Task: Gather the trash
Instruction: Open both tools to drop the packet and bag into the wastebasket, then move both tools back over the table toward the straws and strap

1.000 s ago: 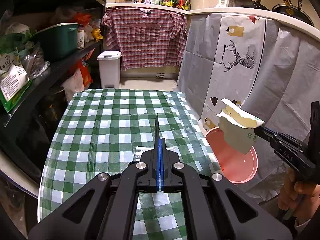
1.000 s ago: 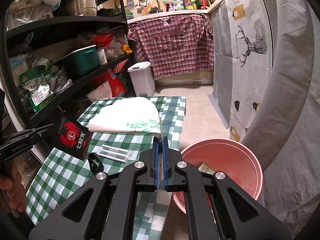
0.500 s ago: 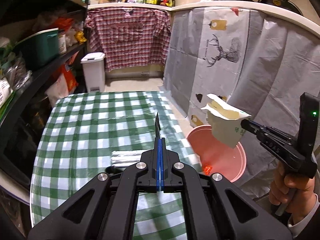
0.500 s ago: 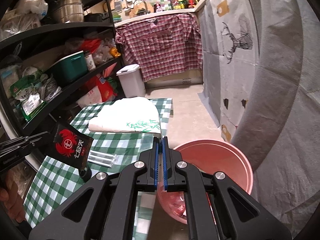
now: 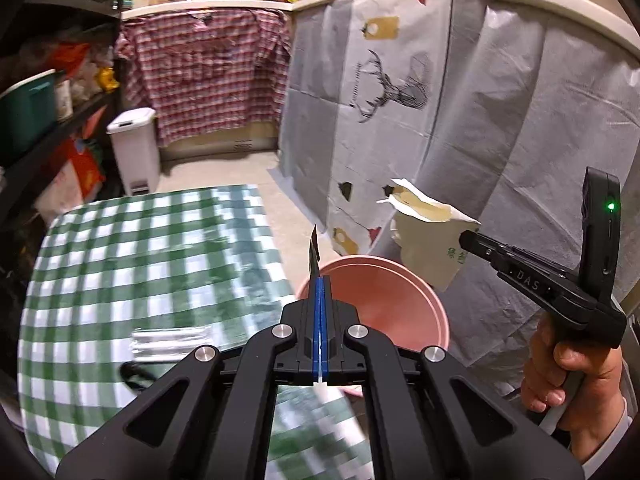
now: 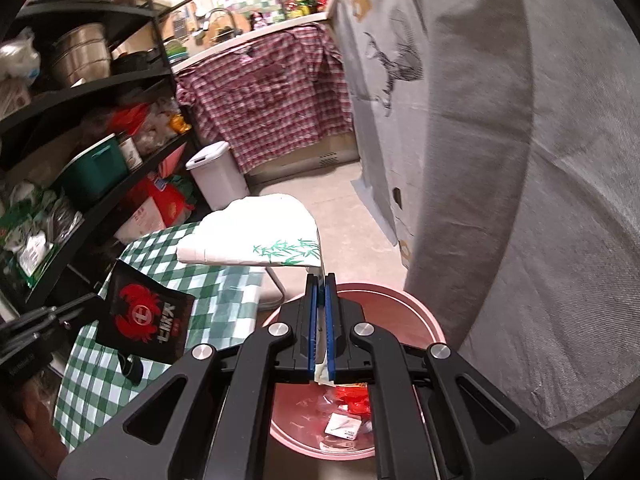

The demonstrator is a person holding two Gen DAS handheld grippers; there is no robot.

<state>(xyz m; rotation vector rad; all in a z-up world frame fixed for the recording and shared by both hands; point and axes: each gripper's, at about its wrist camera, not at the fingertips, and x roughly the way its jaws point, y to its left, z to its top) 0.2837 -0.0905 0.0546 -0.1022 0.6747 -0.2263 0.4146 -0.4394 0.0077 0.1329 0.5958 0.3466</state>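
Observation:
My left gripper (image 5: 319, 280) is shut on a black packet with a red crab print, seen edge-on (image 5: 314, 249) in its own view and flat in the right wrist view (image 6: 146, 316). My right gripper (image 6: 320, 280) is shut on a torn white paper wrapper with a green bamboo print (image 6: 256, 236), which also shows in the left wrist view (image 5: 430, 240). Both are held beside the table, over or near the pink bucket (image 5: 400, 280), whose bottom holds several scraps (image 6: 344, 420).
A green-checked table (image 5: 120, 264) carries a clear plastic wrapper (image 5: 172, 340) and a small black item (image 6: 132, 368). Black shelves (image 6: 92, 128) stand left. A white pedal bin (image 5: 134, 148) and grey sheeting (image 5: 460, 120) lie beyond.
Both grippers have moved right, off the table edge and toward the pink bucket. The bucket now fills more of both views. Both grips are unchanged.

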